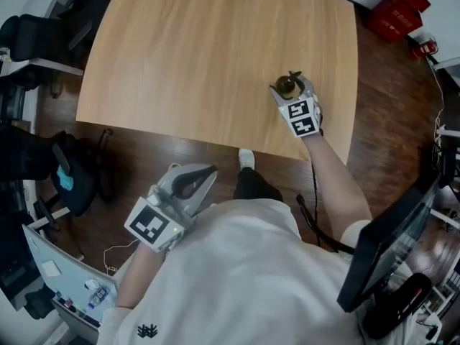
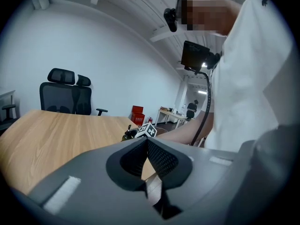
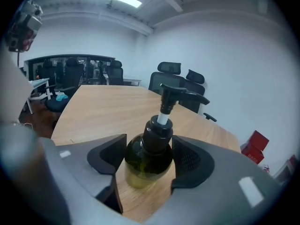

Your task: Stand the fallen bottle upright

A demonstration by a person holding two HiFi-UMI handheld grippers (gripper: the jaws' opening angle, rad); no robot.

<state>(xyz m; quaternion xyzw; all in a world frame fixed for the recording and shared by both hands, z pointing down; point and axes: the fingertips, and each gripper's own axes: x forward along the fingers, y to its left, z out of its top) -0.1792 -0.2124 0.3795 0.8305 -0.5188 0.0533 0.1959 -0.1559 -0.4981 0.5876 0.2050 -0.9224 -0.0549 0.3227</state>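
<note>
A dark green pump bottle [image 3: 151, 146] stands upright on the wooden table [image 1: 201, 56], its black pump head up. My right gripper [image 3: 149, 156] is shut on it, with a pad on each side of its shoulder. In the head view the bottle [image 1: 287, 86] shows near the table's right front corner, at the tip of the right gripper [image 1: 290, 90]. My left gripper [image 1: 203, 177] hangs shut and holds nothing, below the table's front edge by the person's body. In the left gripper view its jaws [image 2: 146, 142] meet, and the bottle [image 2: 127, 134] shows small beyond them.
Black office chairs [image 1: 29, 38] stand left of the table, and more chairs [image 3: 176, 81] at its far side. Red boxes [image 1: 399, 9] sit on the floor at back right. A dark monitor [image 1: 388, 243] stands at the right. The table's front edge runs close to the bottle.
</note>
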